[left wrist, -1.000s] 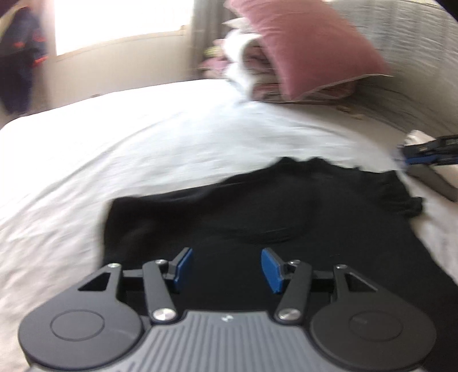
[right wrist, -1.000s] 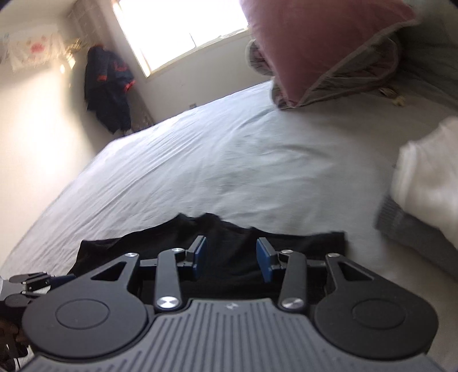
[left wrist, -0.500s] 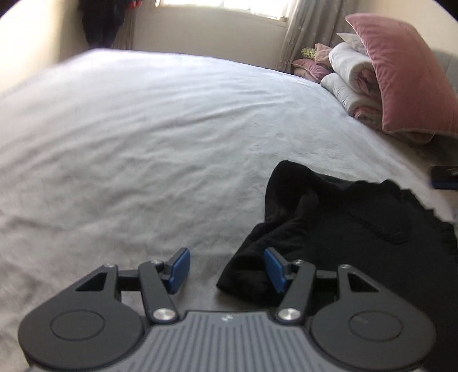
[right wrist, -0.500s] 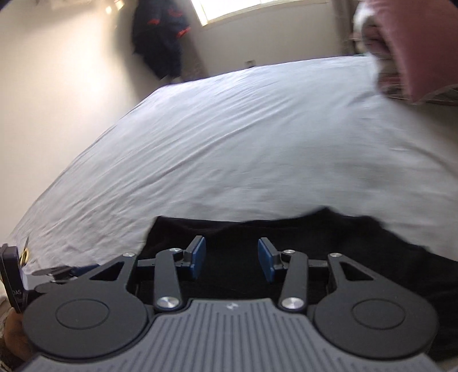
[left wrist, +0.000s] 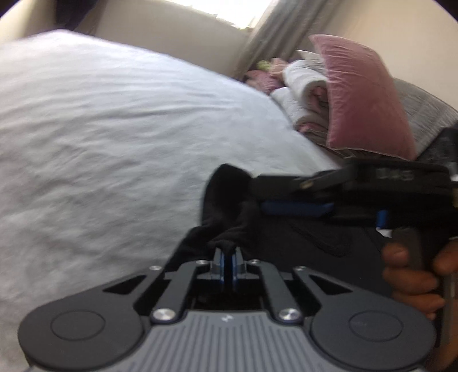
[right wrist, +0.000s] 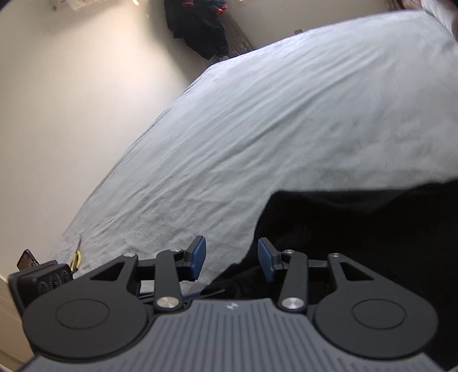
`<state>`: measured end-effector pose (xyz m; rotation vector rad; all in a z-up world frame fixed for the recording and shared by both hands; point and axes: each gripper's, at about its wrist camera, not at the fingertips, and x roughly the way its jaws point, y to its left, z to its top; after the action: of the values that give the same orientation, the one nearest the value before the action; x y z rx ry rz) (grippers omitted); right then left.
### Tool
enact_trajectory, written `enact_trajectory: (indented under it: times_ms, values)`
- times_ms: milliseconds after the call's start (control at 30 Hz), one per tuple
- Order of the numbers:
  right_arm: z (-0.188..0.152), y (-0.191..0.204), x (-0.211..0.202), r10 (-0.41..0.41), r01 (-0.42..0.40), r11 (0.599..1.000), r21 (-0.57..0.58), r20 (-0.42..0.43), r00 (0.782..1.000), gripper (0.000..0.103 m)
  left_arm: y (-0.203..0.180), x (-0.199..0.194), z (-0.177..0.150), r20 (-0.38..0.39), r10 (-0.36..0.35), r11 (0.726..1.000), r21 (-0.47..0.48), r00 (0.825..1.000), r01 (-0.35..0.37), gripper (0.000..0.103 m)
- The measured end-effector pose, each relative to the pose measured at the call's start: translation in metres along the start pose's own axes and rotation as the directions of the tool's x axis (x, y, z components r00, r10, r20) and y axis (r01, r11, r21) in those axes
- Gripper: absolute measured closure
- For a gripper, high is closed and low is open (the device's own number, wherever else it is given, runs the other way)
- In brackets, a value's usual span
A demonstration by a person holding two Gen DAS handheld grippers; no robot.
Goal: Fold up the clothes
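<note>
At the bottom of the left wrist view, the left tongs (left wrist: 228, 264) are pinched tight on a bunched fold of one black garment (left wrist: 300, 240), its cloth rising in a dark ridge just past the blue pads. From the right edge of that frame the right tongs (left wrist: 294, 207) reach in sideways over the garment, held by a hand (left wrist: 412, 274) at lower right. In their own view, the right tongs (right wrist: 231, 259) stand wide with nothing between them, straddling the garment's near edge (right wrist: 357, 243) in the lower right.

The garment looks soft, light and limp. I judge it will sag and crumple wherever it is not held, so a hem or corner, taken through all layers, is the place to grip. It lies on the bed (left wrist: 100, 143), which is spread with one pale sheet.

Further off, at upper right, one pink pillow (left wrist: 363, 100) leans on a stack of rolled bedding (left wrist: 303, 85). A dark coat (right wrist: 200, 25) hangs at the far wall.
</note>
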<state>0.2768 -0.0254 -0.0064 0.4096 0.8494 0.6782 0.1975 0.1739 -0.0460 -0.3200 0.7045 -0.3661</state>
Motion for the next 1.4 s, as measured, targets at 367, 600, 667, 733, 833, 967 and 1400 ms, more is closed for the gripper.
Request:
enact_trajectory:
  times_ms: [367,600,667,733,833,967,1400]
  values:
    - [-0.020,-0.027,0.020,0.192,-0.185,0.974,0.132,-0.044,0.980,0.059,-0.010,-0.011,0.003,-0.010,-0.014,0.998,0.054,1.000,0.015,0.096]
    - [-0.022,-0.043,0.025,0.145,-0.132,0.976,0.171,-0.066,0.987,0.077,0.004,-0.025,0.006,-0.022,0.069,0.997,0.024,0.997,-0.069,0.064]
    - [-0.021,-0.044,0.023,0.130,-0.118,0.979,0.169,-0.063,0.989,0.079,0.018,-0.019,0.005,-0.069,0.092,0.995,-0.042,0.993,-0.095,0.064]
    - [-0.022,-0.045,0.022,0.126,-0.114,0.979,0.171,-0.062,0.990,0.079,0.026,-0.014,0.005,-0.085,0.071,0.992,-0.094,0.994,-0.079,0.065]
    - [-0.023,-0.043,0.025,0.125,-0.113,0.980,0.165,-0.065,0.990,0.079,0.032,-0.010,0.006,-0.085,0.021,0.988,-0.153,0.996,-0.034,0.065]
    - [-0.023,-0.044,0.025,0.139,-0.125,0.976,0.179,-0.066,0.988,0.078,0.051,-0.015,0.007,-0.062,-0.024,0.961,-0.278,0.998,0.006,0.065]
    - [-0.023,-0.047,0.019,0.148,-0.136,0.976,0.172,-0.057,0.987,0.070,0.017,-0.010,0.005,-0.098,0.092,0.993,-0.066,0.991,-0.099,0.074]
